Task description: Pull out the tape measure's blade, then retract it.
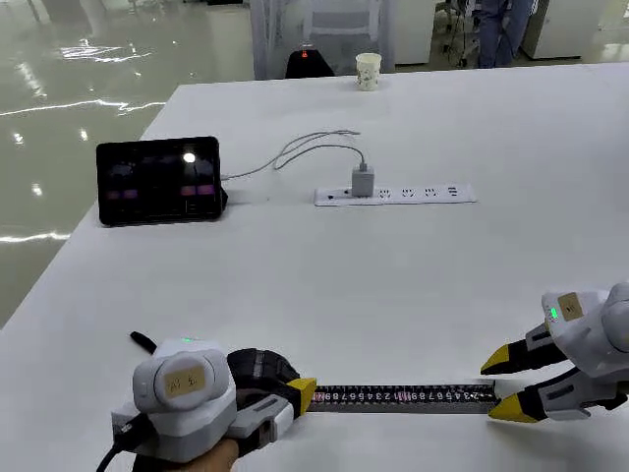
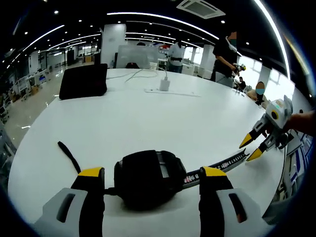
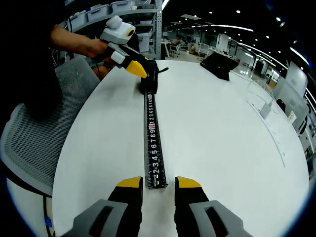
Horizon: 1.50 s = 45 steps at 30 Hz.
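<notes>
The left hand-held gripper (image 2: 151, 172) clamps the tape measure case (image 1: 260, 369) at the tabletop's (image 1: 393, 275) near edge. The extended blade (image 3: 152, 133) lies flat, its tip between the released right hand-held gripper's (image 3: 159, 182) jaws. Hold the case steady for a straight retraction.

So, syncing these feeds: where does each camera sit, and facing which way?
Head view: on the headset, looking down at the table; left gripper holds the tape measure case, right gripper flanks the blade's end.
Left gripper view: on the left gripper, own jaws below, facing over the case toward the right gripper.
Right gripper view: on the right gripper, own jaws below, facing along the blade to the left gripper.
Shared: gripper views face each other along the blade.
</notes>
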Tool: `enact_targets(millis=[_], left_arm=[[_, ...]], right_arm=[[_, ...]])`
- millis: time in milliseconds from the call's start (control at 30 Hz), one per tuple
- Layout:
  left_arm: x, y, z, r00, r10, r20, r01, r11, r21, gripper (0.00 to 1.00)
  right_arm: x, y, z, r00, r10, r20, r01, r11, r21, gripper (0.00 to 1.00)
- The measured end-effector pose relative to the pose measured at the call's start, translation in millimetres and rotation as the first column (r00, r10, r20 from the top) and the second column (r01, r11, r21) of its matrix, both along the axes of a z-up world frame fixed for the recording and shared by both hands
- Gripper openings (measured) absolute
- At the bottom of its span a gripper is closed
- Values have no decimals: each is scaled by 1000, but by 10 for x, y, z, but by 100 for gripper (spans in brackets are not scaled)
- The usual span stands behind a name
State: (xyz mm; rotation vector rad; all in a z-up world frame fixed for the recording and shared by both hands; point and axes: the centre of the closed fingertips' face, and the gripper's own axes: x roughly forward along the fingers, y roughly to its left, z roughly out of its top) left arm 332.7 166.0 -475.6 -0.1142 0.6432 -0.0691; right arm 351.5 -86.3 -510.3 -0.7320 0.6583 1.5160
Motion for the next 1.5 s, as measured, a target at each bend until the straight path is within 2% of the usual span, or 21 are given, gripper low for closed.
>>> enact_targets(millis=[167, 467, 833, 1500], left_arm=[[21, 5, -28, 1000, 8, -8, -8, 1000, -5, 70], [37, 14, -98, 1000, 16, -27, -16, 1000, -4, 66], [50, -5, -139, 999, 14, -38, -15, 1000, -8, 62], [67, -2, -187, 997, 38, -60, -38, 999, 4, 64]], right_arm=[[2, -15, -38, 1000, 5, -6, -5, 1000, -11, 19], [-11, -60, -105, 1000, 25, 9, -24, 999, -41, 17], [-8, -36, -93, 1000, 16, 1, -16, 999, -30, 12], [-30, -34, -89, 1000, 5, -12, -5, 1000, -15, 10]])
